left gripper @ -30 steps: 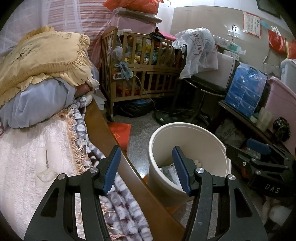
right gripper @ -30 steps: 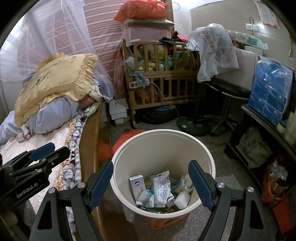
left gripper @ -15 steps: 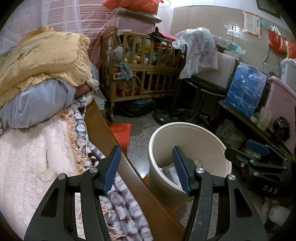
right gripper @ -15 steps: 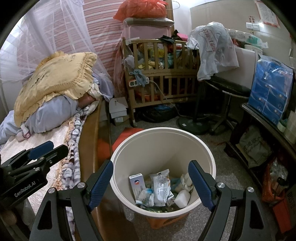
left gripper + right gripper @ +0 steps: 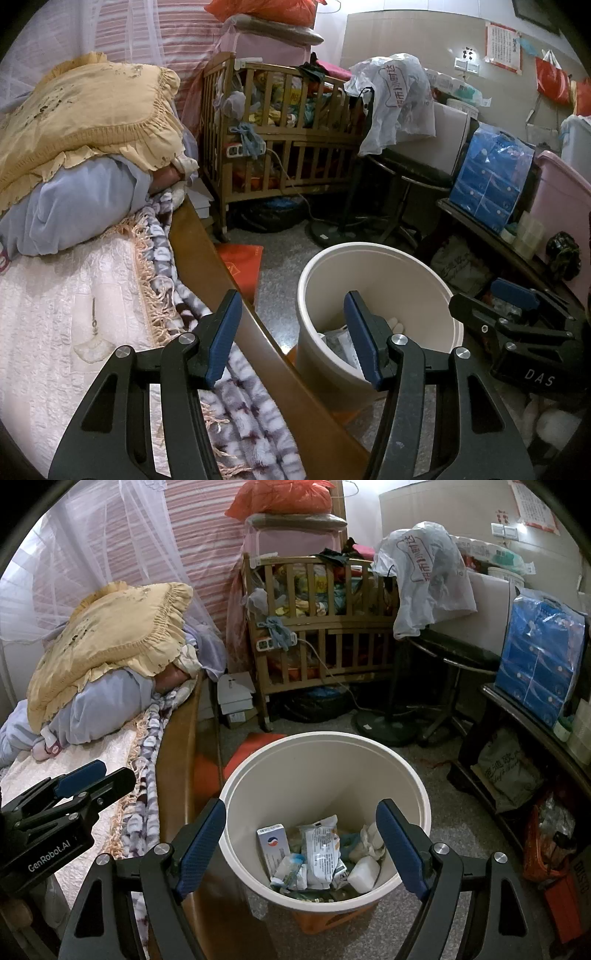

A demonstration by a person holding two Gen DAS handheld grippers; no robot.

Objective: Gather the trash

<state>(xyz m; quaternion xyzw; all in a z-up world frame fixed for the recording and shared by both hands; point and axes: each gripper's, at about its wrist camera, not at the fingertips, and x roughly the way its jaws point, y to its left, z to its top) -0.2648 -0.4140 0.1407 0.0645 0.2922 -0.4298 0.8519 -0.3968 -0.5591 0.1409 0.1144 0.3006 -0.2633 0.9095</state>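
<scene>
Right wrist view: showed round cream plastic bin (image 5: 325, 775) already holding wrappers and cartons (image 5: 317, 853), right gripper (image 5: 301, 840) and left gripper (image 5: 291, 325) both parted, empty.

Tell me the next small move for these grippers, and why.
Probably swing the left hand-held gripper toward the bed to look for more trash: both it and the right hand-held gripper are open and empty, and the bin already holds wrappers.
</scene>
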